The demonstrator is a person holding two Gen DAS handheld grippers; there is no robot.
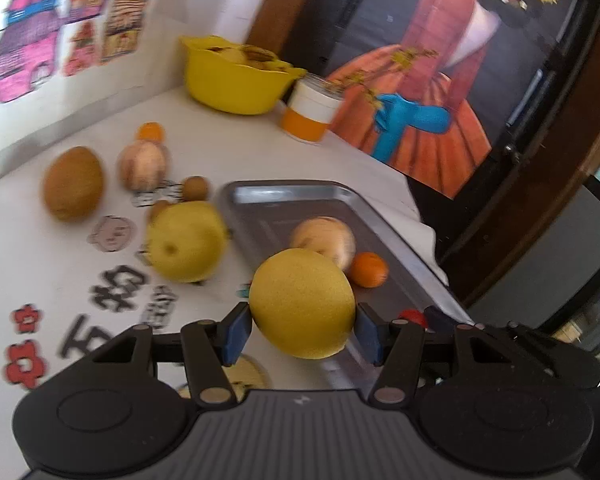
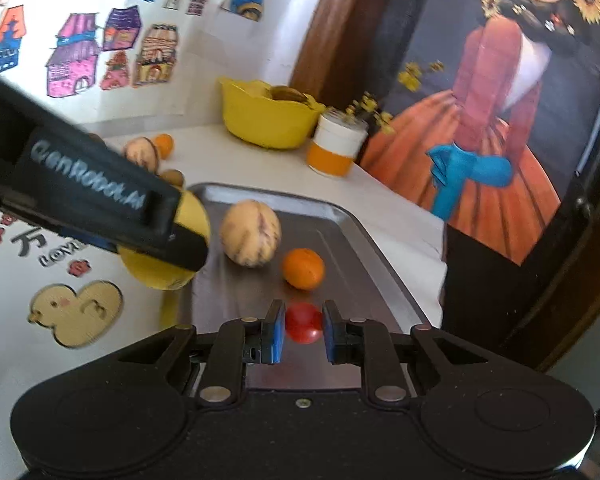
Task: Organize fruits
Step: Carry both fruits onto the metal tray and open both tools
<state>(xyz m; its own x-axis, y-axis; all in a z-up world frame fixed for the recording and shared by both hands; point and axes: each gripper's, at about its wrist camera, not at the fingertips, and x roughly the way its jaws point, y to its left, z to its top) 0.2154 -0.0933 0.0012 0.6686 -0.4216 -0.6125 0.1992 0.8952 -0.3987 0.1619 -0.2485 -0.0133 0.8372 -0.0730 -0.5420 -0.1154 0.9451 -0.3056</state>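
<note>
My left gripper (image 1: 302, 330) is shut on a large yellow pear (image 1: 302, 304) and holds it above the near left corner of the metal tray (image 1: 284, 200). It also shows in the right wrist view, where the pear (image 2: 156, 272) sits under the left gripper's arm. My right gripper (image 2: 303, 330) has its blue pads on either side of a small red tomato (image 2: 303, 322) at the tray's (image 2: 360, 256) near end. A striped pale melon (image 2: 250, 232) and a small orange (image 2: 303, 268) lie in the tray.
On the white table left of the tray lie a second yellow pear (image 1: 186, 240), a brown kiwi (image 1: 73, 182), a striped melon (image 1: 142, 164), a small orange (image 1: 151, 131) and small brown fruits (image 1: 196, 187). A yellow bowl (image 1: 236, 76) and an orange-white cup (image 1: 312, 110) stand behind.
</note>
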